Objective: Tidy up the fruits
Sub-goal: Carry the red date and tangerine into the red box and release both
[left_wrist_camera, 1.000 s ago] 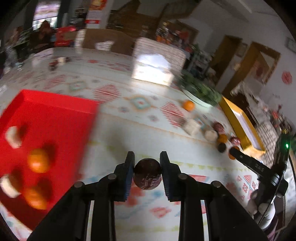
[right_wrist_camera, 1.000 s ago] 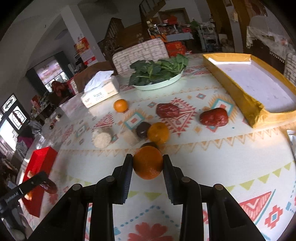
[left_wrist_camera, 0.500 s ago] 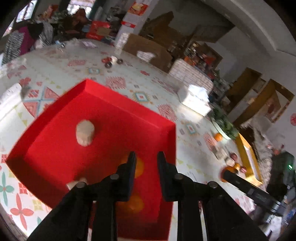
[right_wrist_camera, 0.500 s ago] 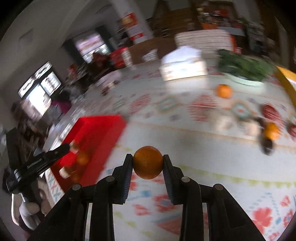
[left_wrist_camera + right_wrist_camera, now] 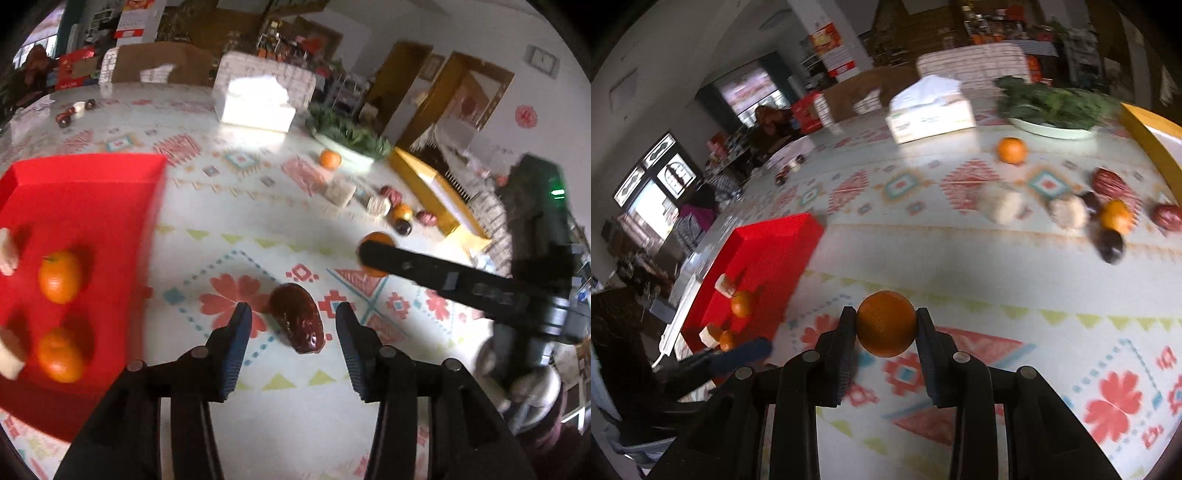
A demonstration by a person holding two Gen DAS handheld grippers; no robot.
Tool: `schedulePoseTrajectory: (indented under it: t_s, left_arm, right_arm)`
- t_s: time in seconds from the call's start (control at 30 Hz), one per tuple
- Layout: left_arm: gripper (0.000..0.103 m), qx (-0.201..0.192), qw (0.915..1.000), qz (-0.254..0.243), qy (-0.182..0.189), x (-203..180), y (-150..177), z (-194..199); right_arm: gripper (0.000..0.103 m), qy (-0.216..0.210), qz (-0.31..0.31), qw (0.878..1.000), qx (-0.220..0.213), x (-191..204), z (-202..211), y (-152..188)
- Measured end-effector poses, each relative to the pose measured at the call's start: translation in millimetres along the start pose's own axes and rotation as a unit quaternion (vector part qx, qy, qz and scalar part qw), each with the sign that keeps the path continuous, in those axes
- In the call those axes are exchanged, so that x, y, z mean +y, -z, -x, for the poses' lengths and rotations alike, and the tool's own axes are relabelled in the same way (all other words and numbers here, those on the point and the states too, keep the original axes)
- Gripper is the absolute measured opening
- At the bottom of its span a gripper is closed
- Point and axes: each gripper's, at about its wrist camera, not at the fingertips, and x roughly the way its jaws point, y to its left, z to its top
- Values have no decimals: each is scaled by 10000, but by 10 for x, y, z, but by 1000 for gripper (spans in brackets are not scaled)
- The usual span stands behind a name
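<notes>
My left gripper [image 5: 293,328] is open and empty. A dark red date [image 5: 297,321] lies on the patterned tablecloth between its fingers, not gripped. The red tray [image 5: 85,206] at the left holds two oranges [image 5: 59,277] and pale pieces. My right gripper [image 5: 885,334] is shut on an orange [image 5: 885,323] above the cloth; it also shows in the left wrist view [image 5: 436,273]. The red tray [image 5: 772,240] lies to its left. Loose fruit [image 5: 1115,218] lies at the far right.
A yellow tray [image 5: 428,184] stands at the far right. A plate of greens [image 5: 1056,107] and a tissue box [image 5: 931,110] stand at the back. Another orange [image 5: 1012,149] and pale pieces [image 5: 1001,203] lie on the cloth.
My left gripper has opened and the dark date now lies on the cloth outside the red tray. My right gripper has carried its orange leftward toward the tray.
</notes>
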Motion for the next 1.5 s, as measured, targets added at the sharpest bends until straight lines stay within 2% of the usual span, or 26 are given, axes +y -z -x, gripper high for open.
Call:
schedulePoseTrajectory:
  t_s: [0.2,0.23,0.27,0.37,0.5,0.7,0.87,1.07,1.27,1.5]
  left_arm:
    - [47,230,9987,-183,-426,-164,-36,-322]
    - [37,208,9977,-266,-581,-184,-31,-330]
    - [32,216,9967,-300,-727,-206,-25,-350]
    - [31,135,9975,-141,-686,-143,1,-319]
    - [31,-184,9977,291,-583,60,-42,-62]
    - [31,-874,9893,804,-849,561,-182,615]
    - [31,-1063,9790,1181,-1276,1124,-349,906]
    - [31,-842,9722,1489,-1597,1646,-504,796]
    - [31,-701,9722,1630,-1525,1872,-508,684]
    - [32,-757,9750,1642,-1294,1895,-513,678]
  right_arm:
    - [35,-4,-92,9999,-120,-175,152,74]
    - [35,-25,-110,9999,-126,-193,169,87]
    - [35,-38,-119,9998,-135,-208,186,92]
    - [35,-57,-101,9998,-156,-225,229,117]
    - [35,-74,9,9998,-157,-166,262,126]
    - [35,-277,376,9989,-88,168,191,62]
    - [35,-652,796,9946,157,724,-101,-89]
    - [35,-813,1271,9875,458,1363,-591,-213]
    - [35,-594,1621,9821,751,1746,-1098,-241]
    - [35,-353,1661,9819,843,1769,-1404,-240]
